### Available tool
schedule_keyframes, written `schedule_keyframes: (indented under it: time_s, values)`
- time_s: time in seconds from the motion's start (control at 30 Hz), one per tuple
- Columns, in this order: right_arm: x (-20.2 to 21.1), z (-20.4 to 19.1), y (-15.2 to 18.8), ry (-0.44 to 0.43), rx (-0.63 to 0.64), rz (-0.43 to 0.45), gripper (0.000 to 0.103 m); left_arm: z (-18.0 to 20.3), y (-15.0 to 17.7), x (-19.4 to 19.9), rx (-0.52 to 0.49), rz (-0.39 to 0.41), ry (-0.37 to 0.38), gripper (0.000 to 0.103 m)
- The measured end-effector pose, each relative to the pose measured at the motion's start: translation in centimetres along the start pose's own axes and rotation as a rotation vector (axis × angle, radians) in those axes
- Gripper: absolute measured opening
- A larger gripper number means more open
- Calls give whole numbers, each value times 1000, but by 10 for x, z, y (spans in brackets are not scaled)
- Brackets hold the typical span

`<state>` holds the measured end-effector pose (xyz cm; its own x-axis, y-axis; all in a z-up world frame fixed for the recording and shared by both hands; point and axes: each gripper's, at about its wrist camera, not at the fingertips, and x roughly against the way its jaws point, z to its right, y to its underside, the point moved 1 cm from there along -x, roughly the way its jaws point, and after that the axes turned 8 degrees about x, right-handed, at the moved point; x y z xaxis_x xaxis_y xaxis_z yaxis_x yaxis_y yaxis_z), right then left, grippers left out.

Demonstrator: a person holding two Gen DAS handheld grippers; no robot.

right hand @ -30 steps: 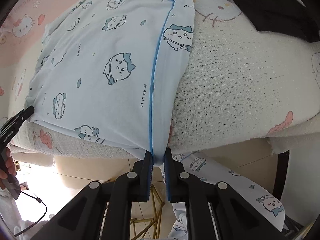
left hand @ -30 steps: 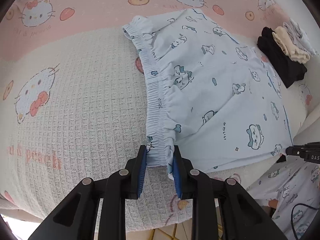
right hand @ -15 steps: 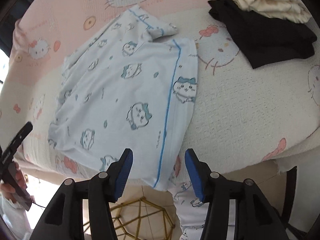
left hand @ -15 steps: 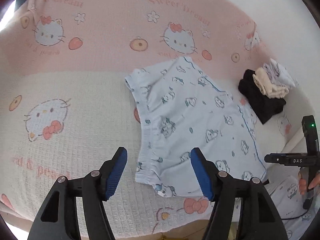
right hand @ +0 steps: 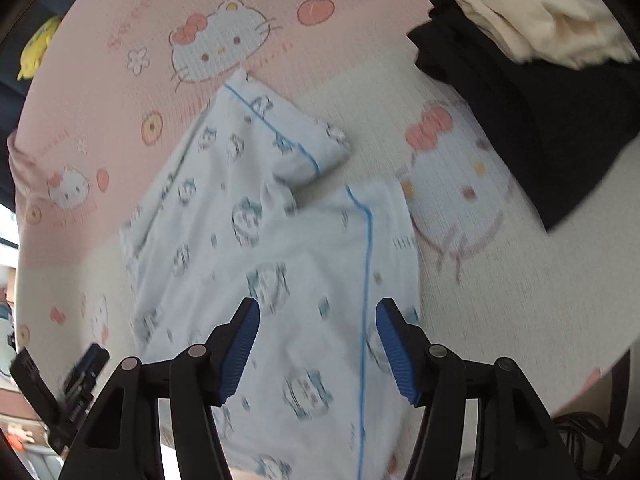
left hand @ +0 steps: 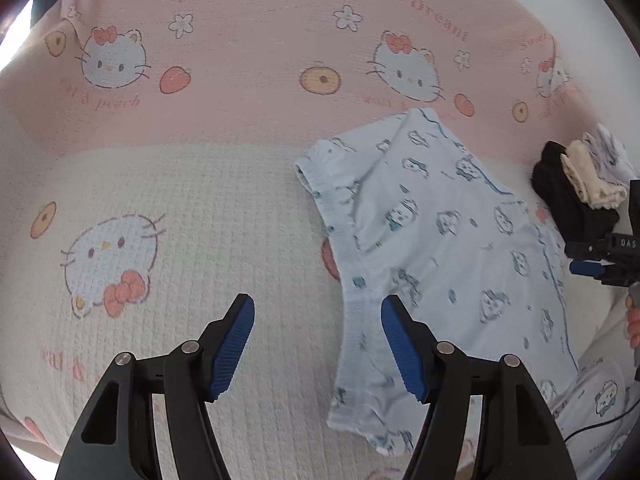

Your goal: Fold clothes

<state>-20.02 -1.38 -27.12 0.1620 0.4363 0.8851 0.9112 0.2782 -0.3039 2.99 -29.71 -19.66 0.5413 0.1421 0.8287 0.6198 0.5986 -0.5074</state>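
Note:
Pale blue pyjama shorts (left hand: 436, 240) printed with cartoon animals lie flat on the bed cover, their elastic waistband (left hand: 352, 292) running down the left side. My left gripper (left hand: 318, 344) hovers open over the cover, its right finger above the waistband. In the right wrist view the same shorts (right hand: 280, 248) show a blue piping line (right hand: 366, 280) along one leg, with the far leg end folded over. My right gripper (right hand: 318, 344) is open above the shorts, holding nothing.
A pink and white cat-print bed cover (left hand: 160, 208) spreads under everything. A stack of folded clothes, black (right hand: 532, 120) under cream (right hand: 532, 20), sits at the right. The other gripper (left hand: 612, 252) and a hand show at the right edge. A yellow object (right hand: 36, 48) lies far left.
Both grippers let go of the shorts, opened wide and pulled back upward. The shorts now rest flat on the cover instead of being stretched by waistband and leg hem.

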Motion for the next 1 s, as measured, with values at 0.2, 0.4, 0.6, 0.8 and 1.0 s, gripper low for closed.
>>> schedule_keyframes:
  time_s: [0.2,0.4,0.6,0.8,1.0]
  values:
    - [-28,-7,-42,-40,3,10,60,-5,-31,-23,31,-2,-21,64]
    - [-54,3,-63,-42,-36,21,60,-5,-63,-55,66,-26,4,64]
    - [-66,30,-71,-107,-184,63,60,-7,-89,-80,120,-54,63,64]
    - [-56,49,-73,-127,-239,127,60,9,-96,-98,6,-92,75,64]
    - [-65,41,-80,-107,-194,168,60,12,-96,-104,-25,-82,63,64]
